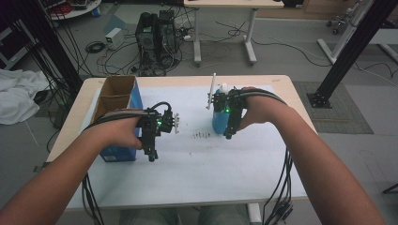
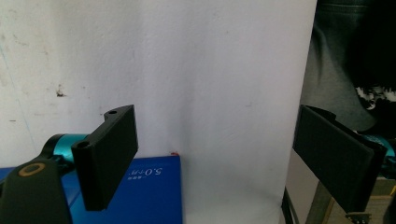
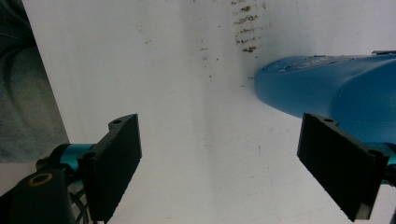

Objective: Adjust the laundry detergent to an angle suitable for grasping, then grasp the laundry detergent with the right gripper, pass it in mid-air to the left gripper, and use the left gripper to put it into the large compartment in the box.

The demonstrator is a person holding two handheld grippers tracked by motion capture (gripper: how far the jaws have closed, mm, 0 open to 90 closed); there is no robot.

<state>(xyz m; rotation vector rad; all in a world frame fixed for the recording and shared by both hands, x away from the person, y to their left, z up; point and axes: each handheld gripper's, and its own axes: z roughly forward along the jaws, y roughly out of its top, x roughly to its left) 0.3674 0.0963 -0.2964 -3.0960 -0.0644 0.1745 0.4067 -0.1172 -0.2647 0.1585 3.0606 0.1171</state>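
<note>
A matt white paper sheet (image 1: 197, 154), lightly scuffed and flecked with small brown specks (image 1: 202, 135), covers a pale wood-finish table (image 1: 286, 89). The blue bottle (image 3: 336, 93) appears to be smooth plastic with a soft sheen. A cardboard box (image 1: 117, 101) shows raw brown board inside and a glossy blue printed skin outside. On the left gripper (image 2: 215, 163) and the right gripper (image 3: 219, 163), the black jaws are matt, slightly grainy plastic, set on anodised teal metal fittings. A crumpled white cloth (image 1: 19, 96) lies on the dull grey floor (image 1: 291, 56).
</note>
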